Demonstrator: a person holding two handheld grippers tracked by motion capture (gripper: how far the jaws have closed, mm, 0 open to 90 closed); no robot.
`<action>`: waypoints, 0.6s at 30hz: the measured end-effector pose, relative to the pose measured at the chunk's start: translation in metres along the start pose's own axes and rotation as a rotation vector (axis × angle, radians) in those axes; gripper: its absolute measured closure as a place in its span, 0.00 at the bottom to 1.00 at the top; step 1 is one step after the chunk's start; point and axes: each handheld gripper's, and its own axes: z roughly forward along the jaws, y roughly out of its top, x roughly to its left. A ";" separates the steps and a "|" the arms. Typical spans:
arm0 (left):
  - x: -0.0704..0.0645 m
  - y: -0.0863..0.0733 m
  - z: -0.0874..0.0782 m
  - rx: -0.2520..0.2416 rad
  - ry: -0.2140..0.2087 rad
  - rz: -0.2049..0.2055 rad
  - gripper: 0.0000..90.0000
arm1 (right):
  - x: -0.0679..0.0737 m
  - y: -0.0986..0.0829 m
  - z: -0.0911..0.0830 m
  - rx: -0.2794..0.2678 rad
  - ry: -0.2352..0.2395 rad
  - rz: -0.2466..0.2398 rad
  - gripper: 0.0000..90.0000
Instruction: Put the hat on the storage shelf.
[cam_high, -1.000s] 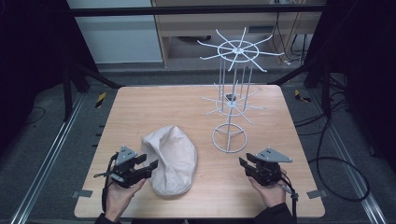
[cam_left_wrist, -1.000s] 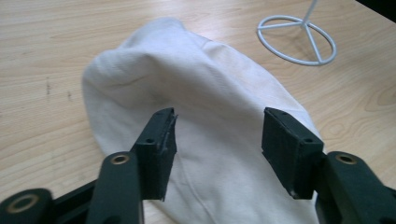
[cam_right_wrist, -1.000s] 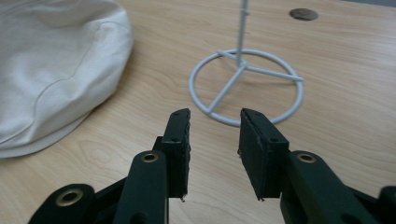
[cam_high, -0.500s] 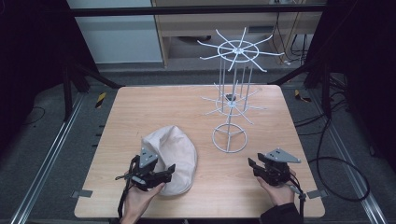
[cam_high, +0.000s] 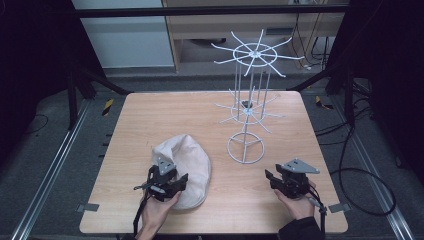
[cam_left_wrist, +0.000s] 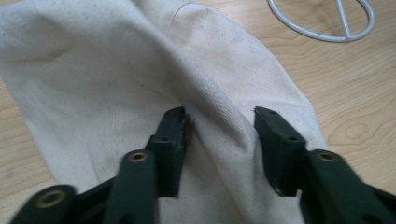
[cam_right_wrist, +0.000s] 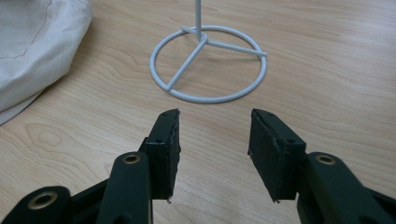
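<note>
The cloth cap lies near the bench's front edge, left of middle. The left gripper sits wide open over a fold of it. The right gripper, open and empty, waits near the front right corner, beside the wire rack.

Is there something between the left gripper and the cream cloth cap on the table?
Nothing visible stands between them. The left gripper is already at the cream cloth cap, with its open jaws on either side of a raised fold of the fabric. The white wire rack stands apart, to the cap's right.
</note>
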 end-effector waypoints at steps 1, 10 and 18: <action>0.001 0.000 0.000 0.000 -0.005 -0.002 0.67 | 0.000 0.000 0.000 0.000 0.000 0.000 0.59; 0.025 0.003 -0.009 -0.004 -0.033 -0.032 0.92 | -0.002 0.000 0.000 0.005 -0.002 -0.001 0.60; 0.055 0.000 -0.024 -0.007 -0.074 0.005 0.93 | -0.002 -0.001 0.001 0.009 -0.001 -0.004 0.60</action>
